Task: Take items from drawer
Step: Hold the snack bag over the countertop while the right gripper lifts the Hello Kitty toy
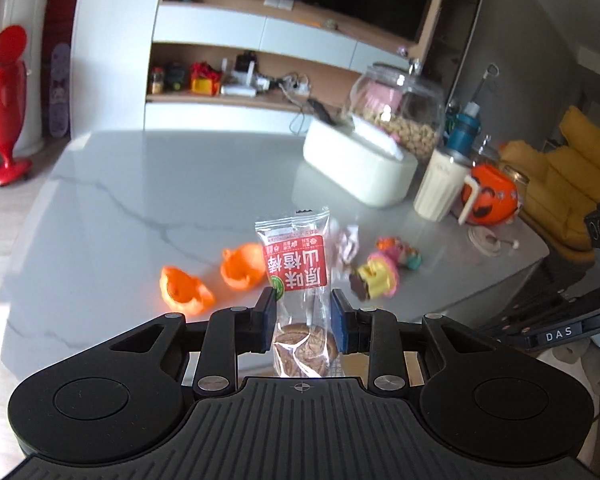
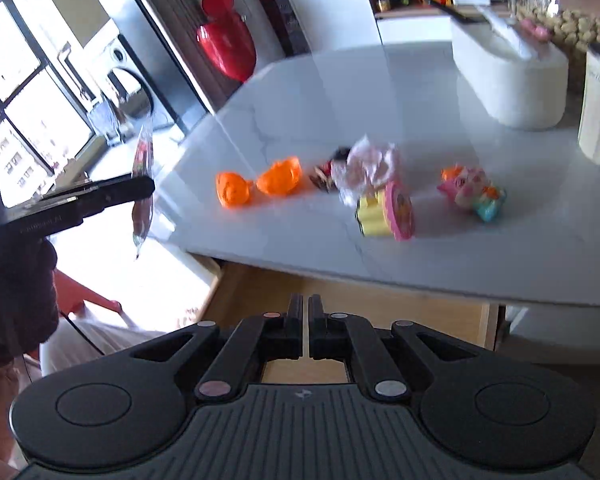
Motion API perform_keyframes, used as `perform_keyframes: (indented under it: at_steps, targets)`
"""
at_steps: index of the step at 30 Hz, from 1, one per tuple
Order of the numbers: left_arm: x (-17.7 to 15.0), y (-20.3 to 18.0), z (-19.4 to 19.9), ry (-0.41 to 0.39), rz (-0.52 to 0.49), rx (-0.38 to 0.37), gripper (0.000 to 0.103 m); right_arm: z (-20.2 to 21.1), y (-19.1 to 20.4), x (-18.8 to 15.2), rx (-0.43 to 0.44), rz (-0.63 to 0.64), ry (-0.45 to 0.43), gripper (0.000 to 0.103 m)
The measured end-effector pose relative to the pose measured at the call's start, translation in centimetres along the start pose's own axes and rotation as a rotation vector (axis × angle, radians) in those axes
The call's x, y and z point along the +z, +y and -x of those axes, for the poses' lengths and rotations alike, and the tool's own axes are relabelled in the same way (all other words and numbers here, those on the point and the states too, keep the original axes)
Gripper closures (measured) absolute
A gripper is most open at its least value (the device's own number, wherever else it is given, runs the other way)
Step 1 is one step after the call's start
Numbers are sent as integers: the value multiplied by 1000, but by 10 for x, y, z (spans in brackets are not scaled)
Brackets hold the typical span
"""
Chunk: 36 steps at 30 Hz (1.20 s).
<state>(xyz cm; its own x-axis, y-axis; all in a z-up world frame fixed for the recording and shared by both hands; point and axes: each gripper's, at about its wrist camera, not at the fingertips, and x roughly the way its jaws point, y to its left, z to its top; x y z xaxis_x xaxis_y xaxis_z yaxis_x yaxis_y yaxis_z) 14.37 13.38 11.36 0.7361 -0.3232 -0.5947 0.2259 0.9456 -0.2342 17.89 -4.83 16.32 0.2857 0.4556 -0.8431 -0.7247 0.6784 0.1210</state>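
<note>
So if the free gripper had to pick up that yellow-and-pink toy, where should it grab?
Probably across the yellow toy's ridged yellow body, coming from above. It lies on its side, pink disc facing right, so the jaws should straddle the narrower yellow part.

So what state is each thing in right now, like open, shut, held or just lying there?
Left tool: shut on the snack packet, held over the table edge.
Snack packet: sealed, upright, gripped between the fingers.
Right tool: shut, holding nothing, above the drawer.
Drawer: pulled open under the tabletop.
Orange shells: two separate halves, lying on the table.
Glass jar: lidded, partly full.
</note>
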Motion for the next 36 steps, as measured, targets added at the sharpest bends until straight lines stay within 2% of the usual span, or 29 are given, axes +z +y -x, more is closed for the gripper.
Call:
perform_keyframes:
  at_steps: [5,8,10,12,13,14,17,19,22,25,27,28,29,30,34,36]
  targets:
    - [-49,28,-37,158,56,-24,71,-73,-11,-28,11,-25,234,100]
    - [-67,45,-50,201,80,-38,71,-114,-13,-35,25,-128,376,100]
    - [-75,55,-54,204,91,-44,71,-139,-13,-41,25,-204,476,92]
    - [-82,65,-55,198,115,-56,71,-164,-8,-45,-4,-237,561,57]
    - [-84,70,-55,196,130,-59,71,-177,-3,-47,-26,-225,592,50]
    - [-86,74,-54,191,140,-61,71,-190,5,-48,-52,-192,624,47]
    - [-89,80,-47,171,156,-65,71,-225,30,-52,-114,-63,722,47]
    - [-93,83,-41,163,160,-69,71,-243,39,-54,-127,-49,768,47]
    - [-99,85,-37,168,161,-58,71,-265,42,-55,-163,-95,822,47]
    - [-104,88,-37,183,169,-56,71,-286,42,-58,-213,-137,877,47]
    - [-105,89,-36,186,171,-60,71,-296,44,-60,-260,-114,893,45]
    - [-105,88,-35,184,169,-63,71,-300,45,-61,-287,-93,901,43]
    - [-105,87,-35,182,164,-68,71,-301,46,-63,-316,-83,896,33]
    - [-104,86,-34,180,157,-74,71,-302,46,-66,-335,-75,898,28]
    - [-103,79,-35,183,124,-81,71,-300,47,-72,-312,-71,902,28]
    - [-104,77,-38,194,113,-69,71,-300,47,-77,-312,-67,907,32]
